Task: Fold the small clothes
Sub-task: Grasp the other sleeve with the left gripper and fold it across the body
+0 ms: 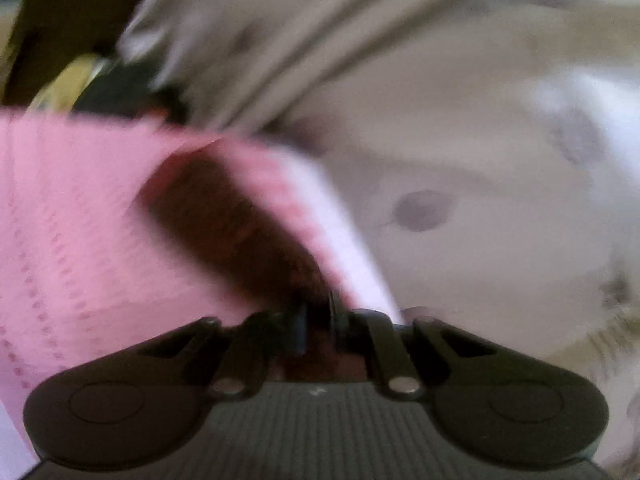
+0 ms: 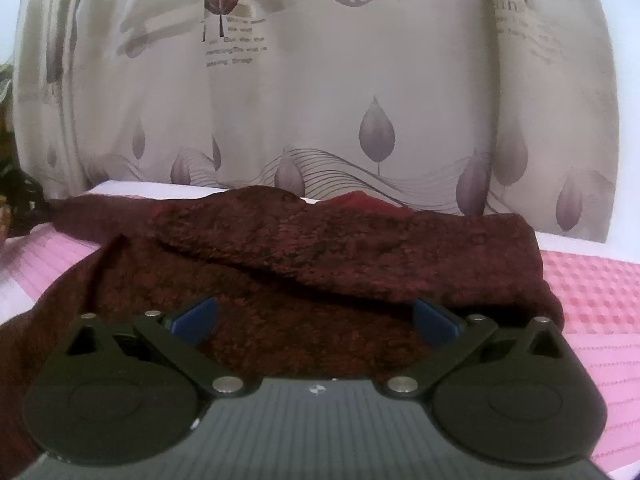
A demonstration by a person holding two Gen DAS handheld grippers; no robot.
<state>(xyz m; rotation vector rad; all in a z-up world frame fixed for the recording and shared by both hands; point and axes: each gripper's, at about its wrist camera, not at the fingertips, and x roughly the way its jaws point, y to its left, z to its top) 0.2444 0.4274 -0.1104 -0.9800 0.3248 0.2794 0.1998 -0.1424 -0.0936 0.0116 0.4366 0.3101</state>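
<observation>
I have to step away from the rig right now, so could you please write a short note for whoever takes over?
Left gripper: shut, fingers pinching an edge of the dark red knitted garment; that view is blurred.
Right gripper: fingers wide open, low over the garment, holding nothing.
The garment lies on the pink waffle-textured cloth, in front of the leaf-print curtain.
Done: one layer already lies folded over another.
Left: finish folding and flatten it.
</observation>
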